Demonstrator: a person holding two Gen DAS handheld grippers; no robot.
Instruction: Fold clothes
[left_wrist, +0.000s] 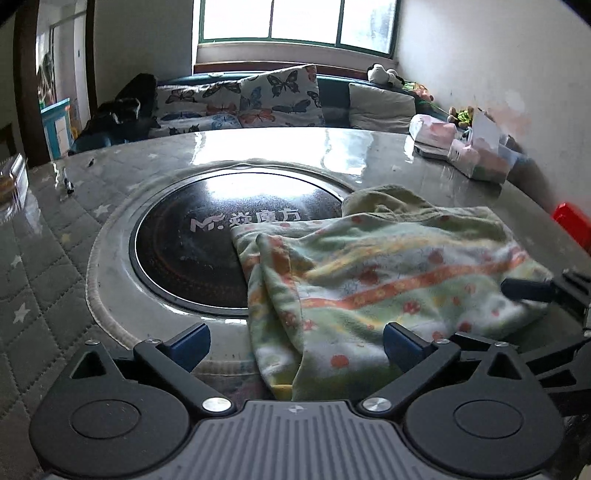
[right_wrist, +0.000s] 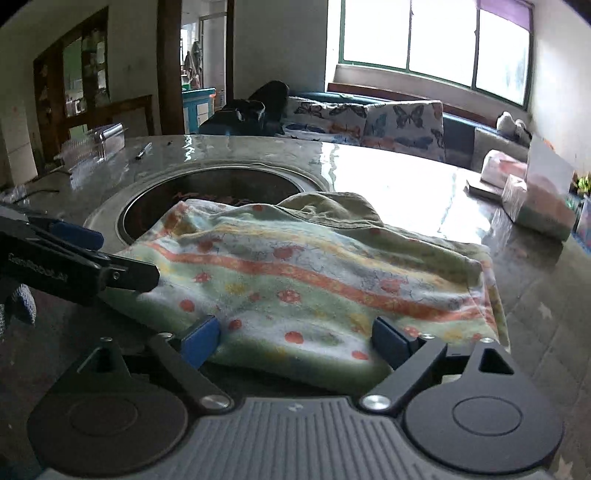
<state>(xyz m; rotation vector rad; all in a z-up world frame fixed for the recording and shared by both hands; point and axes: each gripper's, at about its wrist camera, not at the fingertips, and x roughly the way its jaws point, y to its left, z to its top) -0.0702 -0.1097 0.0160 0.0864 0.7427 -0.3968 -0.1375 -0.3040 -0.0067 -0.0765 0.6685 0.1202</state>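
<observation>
A pale green garment (left_wrist: 388, 273) with orange stripes and red dots lies folded on the table, partly over the round black hob (left_wrist: 207, 243). It also shows in the right wrist view (right_wrist: 314, 273). An olive-green piece (left_wrist: 384, 201) sticks out behind it. My left gripper (left_wrist: 295, 345) is open, its blue-tipped fingers on either side of the garment's near left corner. My right gripper (right_wrist: 295, 338) is open at the garment's near edge. The right gripper's finger (left_wrist: 528, 290) shows at the garment's right side; the left gripper (right_wrist: 74, 258) shows at the left of the right wrist view.
The table (left_wrist: 280, 147) has a glossy cover. Tissue packs and boxes (left_wrist: 465, 147) stand at the back right. A pen (left_wrist: 68, 184) and a clear container (left_wrist: 14, 181) lie at the left. A red object (left_wrist: 572, 225) is at the right edge. A sofa with butterfly cushions (left_wrist: 258, 96) lies behind.
</observation>
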